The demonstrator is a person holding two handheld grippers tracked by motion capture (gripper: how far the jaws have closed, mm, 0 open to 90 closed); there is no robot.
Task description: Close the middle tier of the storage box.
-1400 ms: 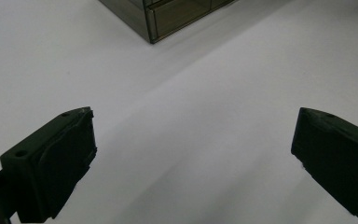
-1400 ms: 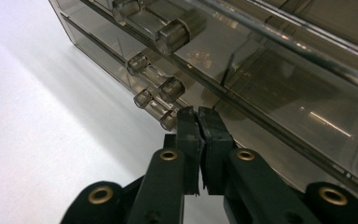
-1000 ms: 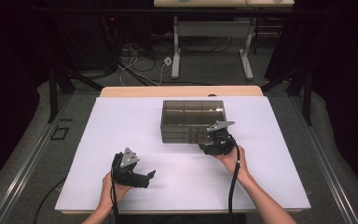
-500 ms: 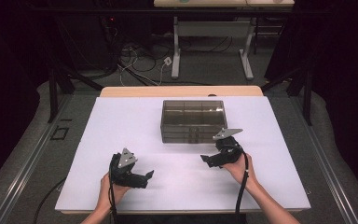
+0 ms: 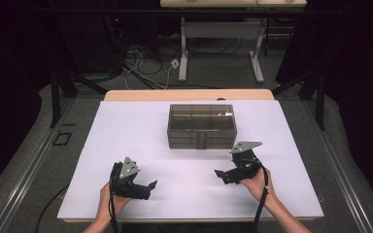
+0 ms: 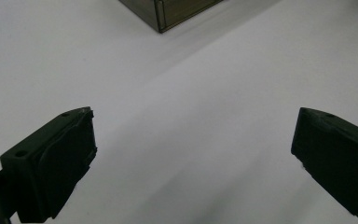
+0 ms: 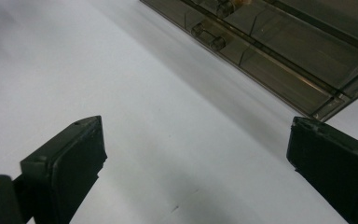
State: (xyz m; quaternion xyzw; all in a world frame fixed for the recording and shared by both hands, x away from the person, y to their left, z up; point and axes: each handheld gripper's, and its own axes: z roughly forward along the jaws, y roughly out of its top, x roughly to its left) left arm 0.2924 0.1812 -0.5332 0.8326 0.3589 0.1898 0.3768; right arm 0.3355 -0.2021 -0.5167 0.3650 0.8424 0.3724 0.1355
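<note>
High view: a smoky, see-through box (image 5: 202, 125) with small drawer fronts on its near face stands on the white tabletop (image 5: 141, 121), midway between the left and right edges and nearer the far edge than the near one. The right gripper (image 5: 222, 175) lies low over the tabletop toward the near right corner, well apart from the box's near right corner, held in the person's right hand (image 5: 257, 182). Its jaws have just been opening and now stand wide apart with nothing between them. In the right gripper view the box's near face (image 7: 279, 51) lies beyond the jaws, which touch nothing. The left gripper (image 5: 151, 185), in the left hand (image 5: 110, 203) near the near left corner, is likewise spread wide and empty; the left gripper view shows bare white surface between its jaws and a box corner (image 6: 165, 11) far ahead.
</note>
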